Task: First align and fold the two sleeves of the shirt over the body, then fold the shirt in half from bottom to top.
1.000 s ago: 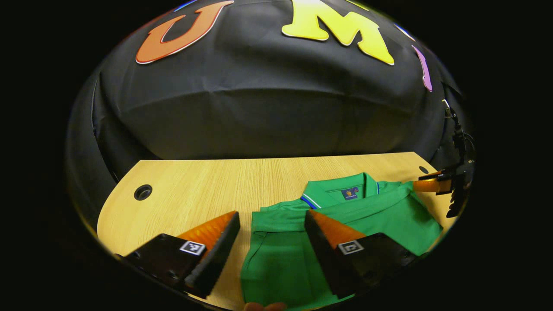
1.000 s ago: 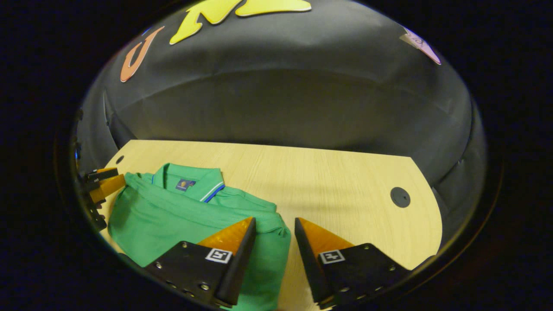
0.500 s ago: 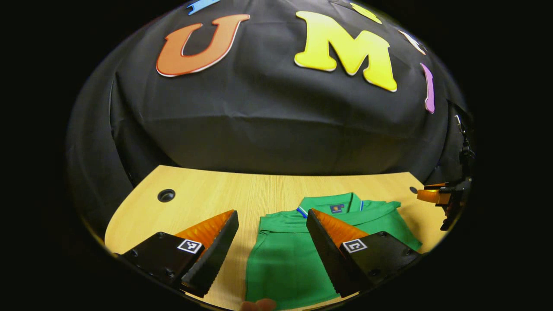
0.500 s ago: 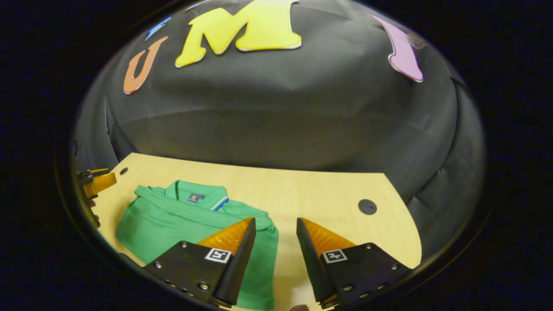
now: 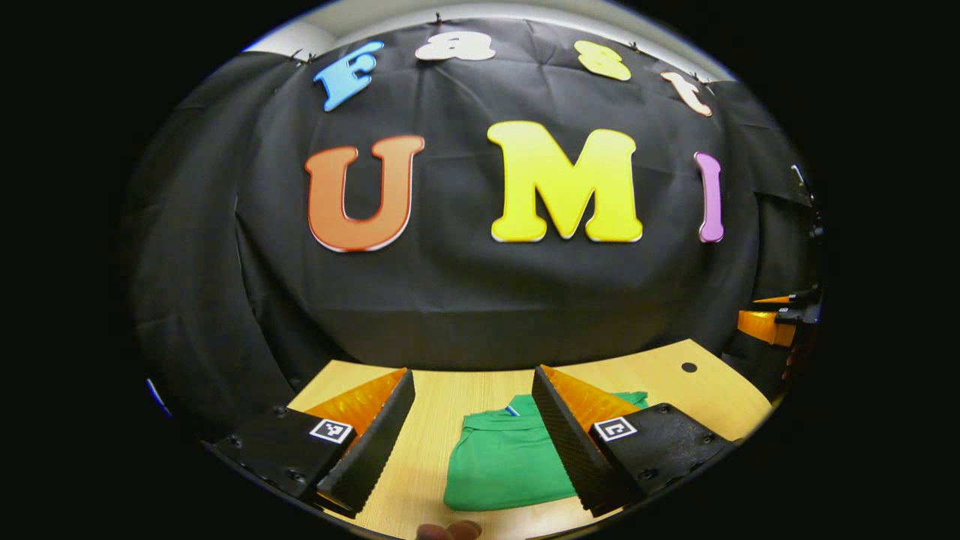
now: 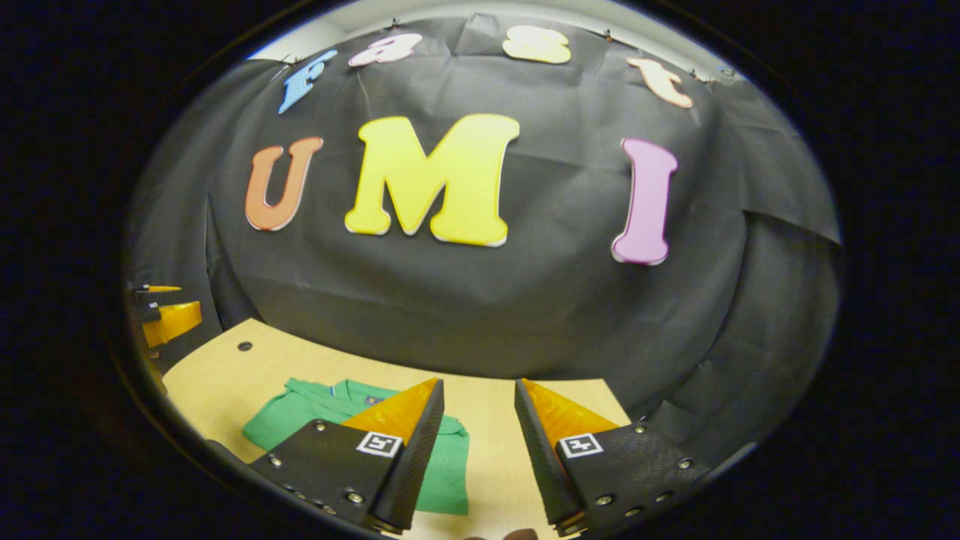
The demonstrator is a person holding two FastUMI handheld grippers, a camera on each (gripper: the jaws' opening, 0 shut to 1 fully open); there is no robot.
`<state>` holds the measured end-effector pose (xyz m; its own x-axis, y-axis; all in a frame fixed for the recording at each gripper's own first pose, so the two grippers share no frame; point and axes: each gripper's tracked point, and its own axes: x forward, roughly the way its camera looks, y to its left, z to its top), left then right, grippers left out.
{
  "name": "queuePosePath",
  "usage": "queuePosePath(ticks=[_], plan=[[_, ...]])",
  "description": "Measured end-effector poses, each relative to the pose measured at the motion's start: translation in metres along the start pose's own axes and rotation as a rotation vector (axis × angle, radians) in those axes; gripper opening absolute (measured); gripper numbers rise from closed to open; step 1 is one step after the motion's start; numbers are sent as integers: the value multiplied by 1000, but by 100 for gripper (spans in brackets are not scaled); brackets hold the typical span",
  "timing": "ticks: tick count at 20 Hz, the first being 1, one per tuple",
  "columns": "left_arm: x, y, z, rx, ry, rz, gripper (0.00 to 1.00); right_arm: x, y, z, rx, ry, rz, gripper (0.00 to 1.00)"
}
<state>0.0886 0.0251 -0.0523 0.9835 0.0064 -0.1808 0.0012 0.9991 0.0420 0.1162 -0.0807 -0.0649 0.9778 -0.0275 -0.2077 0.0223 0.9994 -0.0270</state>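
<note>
Left gripper and right gripper spread wide, grasping nothing, raised above folded green polo shirt on wooden desk

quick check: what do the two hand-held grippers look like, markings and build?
Each hand-held gripper, left and right, has two wedge-shaped fingers tapering to a point, on black blocks with visible screws. Every block carries a small square black-and-white marker tag. The left one's inner finger faces look ridged.
</note>
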Motion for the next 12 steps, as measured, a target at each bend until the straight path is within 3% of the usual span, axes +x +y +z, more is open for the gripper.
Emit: queuePosePath(ticks=[4, 10, 11, 12], plan=[[-54, -7, 34, 4, -81, 29, 100, -64, 8, 32, 22, -77, -9, 61], [-109, -23, 59, 8, -147, 6, 100, -140, 11, 50, 85, -176, -66, 61], [-117, -27, 57, -6, -147, 1, 93, -154, 11, 51, 96, -186, -69, 61], [-123, -31, 55, -17, -142, -6, 100, -165, 11, 52, 105, -193, -70, 61]])
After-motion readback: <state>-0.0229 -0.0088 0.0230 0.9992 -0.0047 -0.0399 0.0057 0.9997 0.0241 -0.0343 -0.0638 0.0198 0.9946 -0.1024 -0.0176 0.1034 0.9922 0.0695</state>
